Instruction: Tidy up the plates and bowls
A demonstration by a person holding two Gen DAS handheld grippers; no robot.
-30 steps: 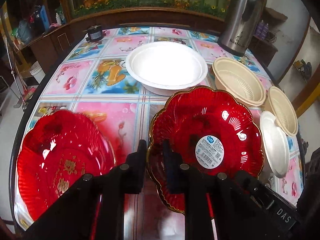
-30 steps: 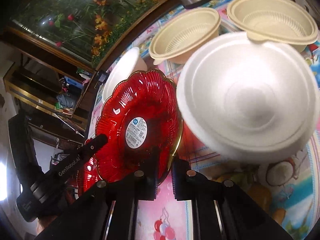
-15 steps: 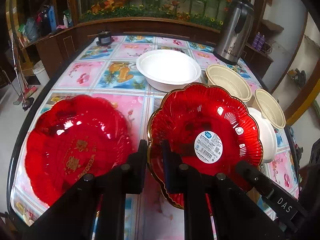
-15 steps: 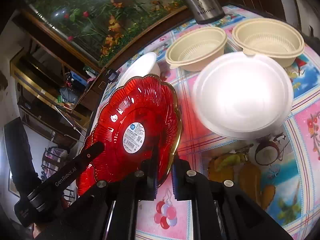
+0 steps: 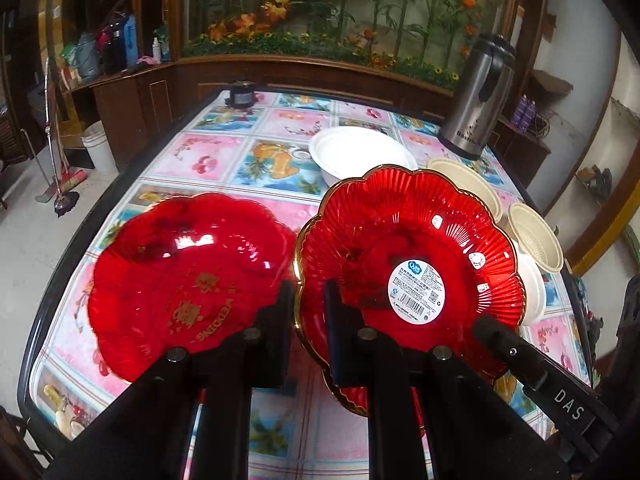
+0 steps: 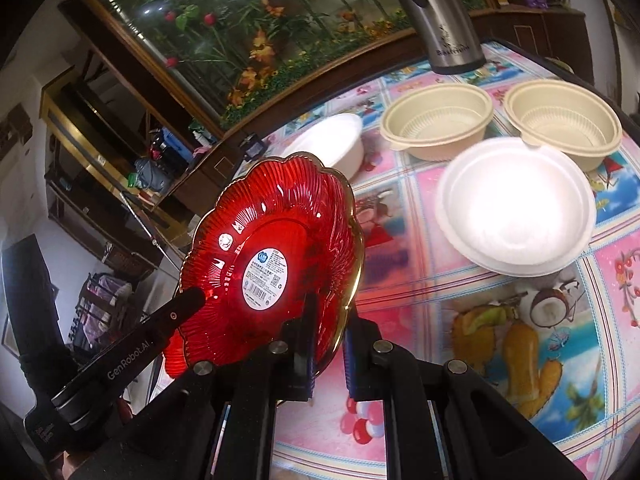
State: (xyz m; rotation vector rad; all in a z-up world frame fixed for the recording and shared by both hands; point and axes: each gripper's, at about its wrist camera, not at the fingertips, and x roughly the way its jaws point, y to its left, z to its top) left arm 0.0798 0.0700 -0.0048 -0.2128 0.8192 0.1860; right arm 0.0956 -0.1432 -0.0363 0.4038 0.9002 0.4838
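Observation:
Both grippers hold one red scalloped plate with a gold rim and a white label [image 5: 412, 256] [image 6: 276, 256], tilted and lifted off the table. My left gripper [image 5: 310, 316] is shut on its left rim. My right gripper [image 6: 328, 332] is shut on its right rim. A second red plate with gold lettering [image 5: 188, 280] lies flat on the table to the left. Two white foam bowls [image 6: 516, 204] [image 5: 360, 156] and two beige plastic bowls [image 6: 436, 120] [image 6: 564, 120] stand on the table.
A steel thermos jug [image 5: 478, 116] stands at the table's far right corner. A small dark jar [image 5: 240, 96] sits at the far edge. The table [image 5: 224, 148] has a fruit-patterned cloth. A broom [image 5: 60, 184] and a white bucket [image 5: 98, 146] stand on the floor at left.
The labelled red plate has been lifted higher off the table in both grippers and tilted up. Both cameras have drawn back, so more of the room shows.

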